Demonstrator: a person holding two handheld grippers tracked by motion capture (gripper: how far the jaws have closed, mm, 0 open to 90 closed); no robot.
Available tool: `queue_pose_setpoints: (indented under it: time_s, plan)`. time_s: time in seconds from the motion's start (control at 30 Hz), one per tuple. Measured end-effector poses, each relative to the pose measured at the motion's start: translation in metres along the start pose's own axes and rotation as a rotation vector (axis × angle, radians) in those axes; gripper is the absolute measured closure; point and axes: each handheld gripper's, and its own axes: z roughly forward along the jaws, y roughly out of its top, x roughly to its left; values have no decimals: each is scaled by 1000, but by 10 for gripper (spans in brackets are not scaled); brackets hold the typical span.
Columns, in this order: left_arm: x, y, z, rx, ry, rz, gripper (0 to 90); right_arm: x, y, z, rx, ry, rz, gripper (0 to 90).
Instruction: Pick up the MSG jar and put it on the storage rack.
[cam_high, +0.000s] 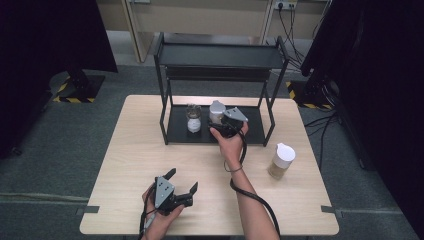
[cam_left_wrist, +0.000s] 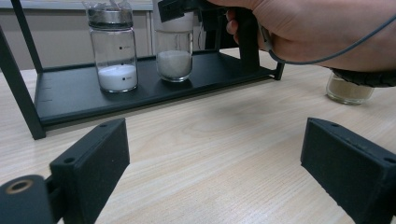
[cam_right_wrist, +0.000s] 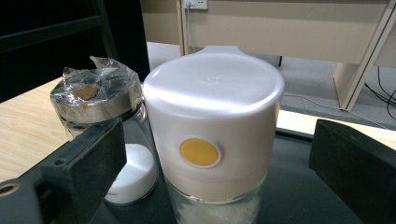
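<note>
Tongs (cam_right_wrist: 219, 154) gape around white-capped jar (cam_right_wrist: 212, 121), seemingly untouched.

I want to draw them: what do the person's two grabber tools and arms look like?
Each gripper, left and right, is black with two blocky black jaws and a grey three-cornered plate on top. A dark cable trails from each. The forearms are bare, with a thin band on the right wrist.

The person's right forearm stretches forward across the scene, hand wrapped around the right tongs (cam_high: 223, 125), whose black jaws stand wide apart with a gap on either side. The left hand (cam_high: 159, 220) sits low and close to the body, holding the left tongs (cam_high: 181, 181) with jaws spread wide.
</note>
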Motion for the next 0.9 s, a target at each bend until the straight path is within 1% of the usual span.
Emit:
queue_pose_setpoints:
  time_s: [0.3, 0.47, 0.9]
  plan:
    - [0, 0, 0, -2, 0, 2, 75, 2, 0, -10, 1, 12, -4, 19]
    - [0, 0, 0, -1, 0, 3, 75, 2, -3, -16, 0, 15, 1, 14]
    - [0, 0, 0, 0, 2, 2, 75, 5, -10, -29, -1, 31, -6, 14]
